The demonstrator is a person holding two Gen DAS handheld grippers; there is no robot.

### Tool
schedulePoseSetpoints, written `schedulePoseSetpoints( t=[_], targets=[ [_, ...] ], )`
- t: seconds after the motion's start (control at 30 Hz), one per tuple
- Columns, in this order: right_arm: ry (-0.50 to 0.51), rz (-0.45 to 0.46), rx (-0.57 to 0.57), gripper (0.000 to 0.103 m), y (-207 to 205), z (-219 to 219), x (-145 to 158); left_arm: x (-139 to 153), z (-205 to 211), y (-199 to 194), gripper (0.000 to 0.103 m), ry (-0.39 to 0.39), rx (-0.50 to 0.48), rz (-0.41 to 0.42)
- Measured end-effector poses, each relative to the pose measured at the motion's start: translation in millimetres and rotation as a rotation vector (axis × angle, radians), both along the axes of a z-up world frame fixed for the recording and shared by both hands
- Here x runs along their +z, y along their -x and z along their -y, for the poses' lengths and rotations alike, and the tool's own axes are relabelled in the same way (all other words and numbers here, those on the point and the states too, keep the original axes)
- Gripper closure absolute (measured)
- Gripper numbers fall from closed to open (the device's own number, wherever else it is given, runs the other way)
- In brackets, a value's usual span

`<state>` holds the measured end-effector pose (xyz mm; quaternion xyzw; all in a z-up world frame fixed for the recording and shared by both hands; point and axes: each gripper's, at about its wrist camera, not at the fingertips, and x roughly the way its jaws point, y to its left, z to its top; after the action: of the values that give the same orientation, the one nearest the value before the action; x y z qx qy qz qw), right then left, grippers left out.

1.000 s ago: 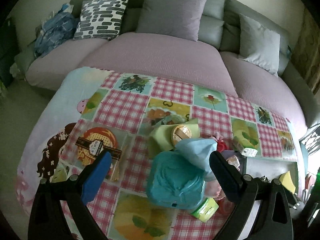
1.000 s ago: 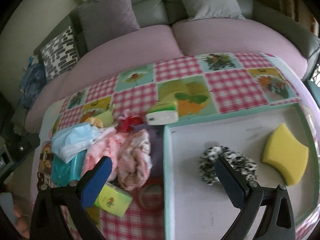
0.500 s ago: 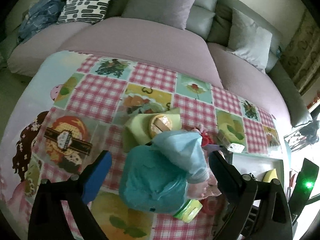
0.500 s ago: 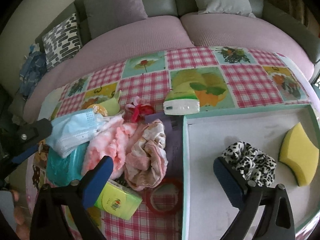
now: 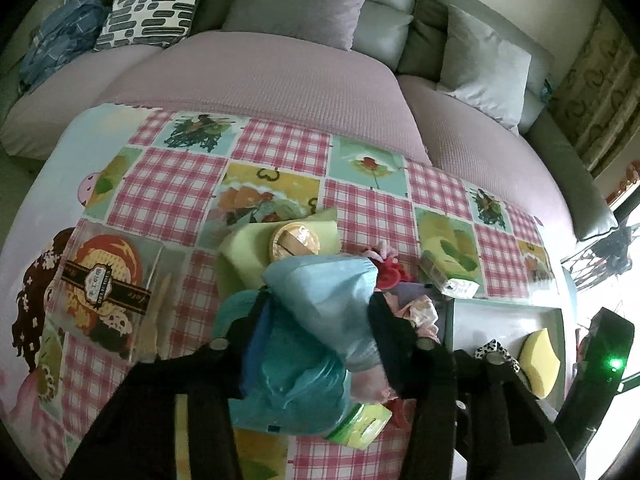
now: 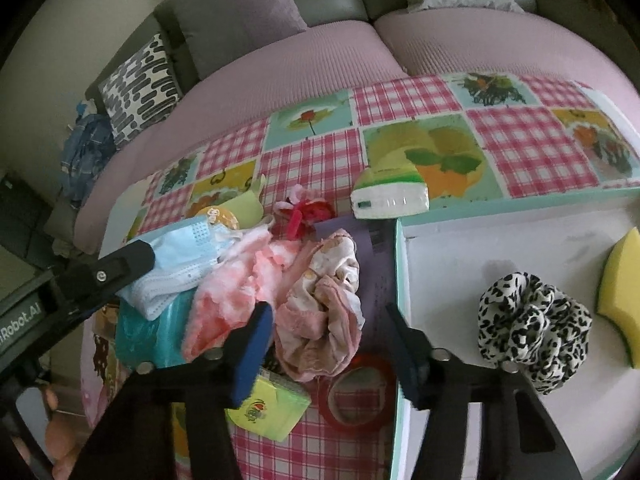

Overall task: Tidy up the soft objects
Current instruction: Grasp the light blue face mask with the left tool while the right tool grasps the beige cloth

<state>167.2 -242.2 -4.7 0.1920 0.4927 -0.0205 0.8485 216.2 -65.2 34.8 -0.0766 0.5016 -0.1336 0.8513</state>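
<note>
Your left tool [image 5: 316, 344] is closing around the light blue face mask [image 5: 328, 300] that sits on top of the teal plastic bag [image 5: 296, 384] in the near-middle of the tabletop [image 5: 168, 184]. The mask is between the fingers, but I can't tell if the pads are actually pressing on it.

Your right tool [image 6: 328, 344] is closing too, with the crumpled pink-and-cream cloth [image 6: 324, 312] between its fingers; the left pad sits just beside the cloth and the right pad looks clear of it, so no real grip there.

The soft stuff is piled left of the tray [image 6: 400, 280]: mask, a fluffy pink-and-white cloth [image 6: 236, 296], then the pink-and-cream one lying partly on a purple sheet [image 6: 376, 272]. Near the pile you've got a yellow-green tissue pack [image 6: 272, 404] and a red tape ring [image 6: 360, 392]. Further off sits a green-and-white tissue pack [image 6: 388, 196], and a red-pink hair thing [image 6: 304, 212].

Inside the tray there's a leopard-print scrunchie [image 6: 528, 320] and, to its right, a yellow sponge [image 6: 620, 292], not touching each other. A sofa [image 5: 260, 72] with cushions runs along the far side.
</note>
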Motion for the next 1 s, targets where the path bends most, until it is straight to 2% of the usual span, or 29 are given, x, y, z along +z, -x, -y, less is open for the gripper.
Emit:
schedulePoseSetpoints(
  t=[0.13, 0.4, 0.43, 0.57, 0.67, 1.0],
  targets=[
    [-0.011, -0.02, -0.004, 0.059, -2.4, 1.5, -7.0, -0.5, -1.3, 0.0, 0.07, -0.002, 0.009, 0.001],
    [-0.032, -0.033, 0.0, 0.068, -3.4, 0.8, -11.8, -0.1, -0.6, 0.5, 0.084, -0.006, 0.007, 0.017],
    [-0.035, -0.034, 0.001, 0.072, -3.0, 1.7, -12.7, -0.7, -0.8, 0.3, 0.085, -0.004, 0.007, 0.017],
    [-0.037, -0.046, -0.005, 0.087, -3.2, 1.7, -16.8, -1.8, -1.5, 0.6, 0.088, 0.001, 0.013, 0.019],
    [-0.044, -0.039, -0.003, 0.092, -4.0, 1.4, -16.9, -1.5, -1.2, 0.8, 0.089, 0.003, 0.013, 0.025],
    [-0.026, 0.004, -0.008, 0.095, 0.5, 3.2, -4.3, 5.4, -4.5, 3.2, 0.091, 0.02, 0.028, 0.055]
  ],
)
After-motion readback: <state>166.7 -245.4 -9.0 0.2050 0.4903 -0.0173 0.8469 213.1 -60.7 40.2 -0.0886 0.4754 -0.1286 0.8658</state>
